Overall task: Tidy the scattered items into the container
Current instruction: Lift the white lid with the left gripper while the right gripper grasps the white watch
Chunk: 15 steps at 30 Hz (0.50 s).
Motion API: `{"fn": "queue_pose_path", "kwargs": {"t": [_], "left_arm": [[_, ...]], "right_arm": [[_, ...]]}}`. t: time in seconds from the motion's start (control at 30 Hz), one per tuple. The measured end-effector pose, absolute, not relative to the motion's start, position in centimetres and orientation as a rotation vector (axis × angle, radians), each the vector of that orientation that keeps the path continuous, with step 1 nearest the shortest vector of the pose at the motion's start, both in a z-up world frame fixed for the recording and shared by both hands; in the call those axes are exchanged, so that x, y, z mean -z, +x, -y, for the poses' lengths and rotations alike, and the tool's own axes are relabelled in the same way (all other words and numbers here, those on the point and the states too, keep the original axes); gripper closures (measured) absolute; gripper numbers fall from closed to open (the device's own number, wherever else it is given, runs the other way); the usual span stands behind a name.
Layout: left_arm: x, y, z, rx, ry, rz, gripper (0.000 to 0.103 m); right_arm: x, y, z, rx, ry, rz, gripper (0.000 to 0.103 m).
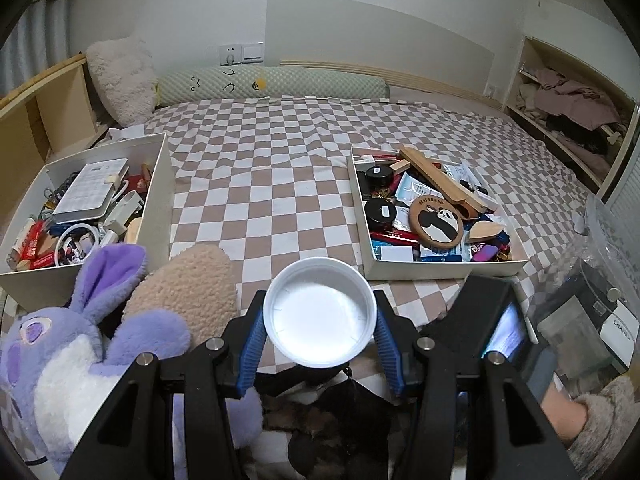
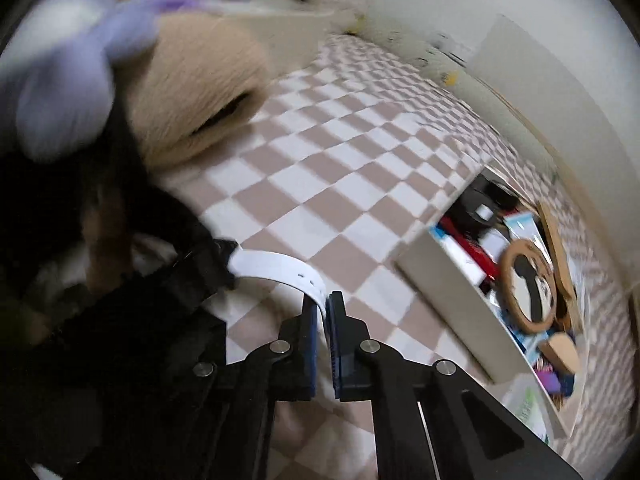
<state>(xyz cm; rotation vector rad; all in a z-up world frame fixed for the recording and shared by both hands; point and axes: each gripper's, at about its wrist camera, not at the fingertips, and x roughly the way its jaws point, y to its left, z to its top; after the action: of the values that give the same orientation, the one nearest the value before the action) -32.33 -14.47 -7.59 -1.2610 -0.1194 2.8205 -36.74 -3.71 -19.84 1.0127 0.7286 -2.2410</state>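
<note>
Left claw (image 1: 320,336) clamps white lid (image 1: 320,312); right claw (image 2: 323,312) pinches rim.

the whole right wrist view is smeared by motion blur. there the purple plush rabbit (image 2: 60,64) is a soft blot cut off by the left edge, and the dark mass (image 2: 80,320) below it cannot be identified. the far end of the white strap (image 2: 276,268) vanishes into that dark mass. items in the white tray (image 2: 444,280) blur together, apart from the round panda mirror (image 2: 528,284). in the left wrist view the clear plastic package (image 1: 600,264) is cut by the right edge, and the left box (image 1: 156,184) holds small clutter too fine to name.
</note>
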Motion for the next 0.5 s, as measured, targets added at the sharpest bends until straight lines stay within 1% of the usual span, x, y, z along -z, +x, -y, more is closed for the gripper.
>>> {"fn": "queue_pose_path", "kwargs": {"t": [0.23, 0.37, 0.5], "left_arm": [[6.5, -30.6, 14.3, -2.832, -1.285, 0.136, 0.053], [5.6, -29.2, 14.0, -2.836, -1.289, 0.177, 0.053], [4.7, -27.7, 13.4, -2.838, -1.29, 0.18, 0.053]], "right_arm": [[15.0, -36.5, 0.3, 2.335, 1.0, -0.55, 0.098], [12.1, -34.4, -0.7, 2.371, 0.942, -0.571, 0.098], [9.5, -32.3, -1.5, 2.384, 0.902, -0.579, 0.098]]}}
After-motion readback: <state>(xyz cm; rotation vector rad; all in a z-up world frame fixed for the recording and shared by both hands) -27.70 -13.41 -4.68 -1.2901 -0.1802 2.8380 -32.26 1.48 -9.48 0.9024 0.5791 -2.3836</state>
